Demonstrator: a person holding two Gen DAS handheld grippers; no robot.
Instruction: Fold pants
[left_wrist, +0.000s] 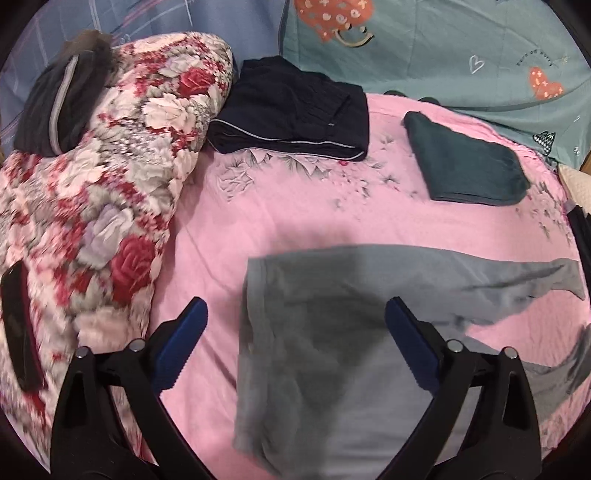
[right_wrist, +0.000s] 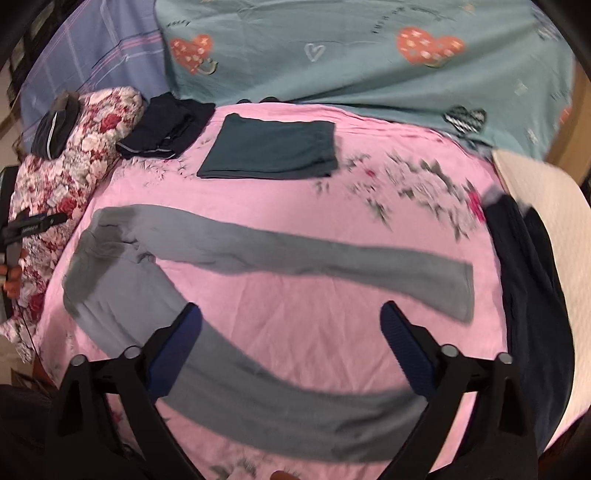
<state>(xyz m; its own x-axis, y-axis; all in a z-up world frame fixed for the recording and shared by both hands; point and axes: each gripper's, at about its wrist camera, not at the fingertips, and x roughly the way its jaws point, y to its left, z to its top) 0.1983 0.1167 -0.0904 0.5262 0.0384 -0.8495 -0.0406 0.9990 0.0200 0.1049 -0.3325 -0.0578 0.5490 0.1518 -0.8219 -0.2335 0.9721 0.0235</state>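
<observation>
Folding is only beginning: we are hovering both released grippers, left gripper (left_wrist: 295, 332) and right gripper (right_wrist: 291, 332), over the unfolded grey pants (right_wrist: 258, 251), needing next to be gripping waistband and near leg.

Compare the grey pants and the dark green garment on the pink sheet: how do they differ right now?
The grey pants lie unfolded, legs spread apart in a V; the dark green garment is folded into a neat flat rectangle. The grey pants stretch across most of the pink sheet; the green garment takes a small patch near the pillows. The pants are lighter in colour. Both lie flat, and neither is held.
</observation>
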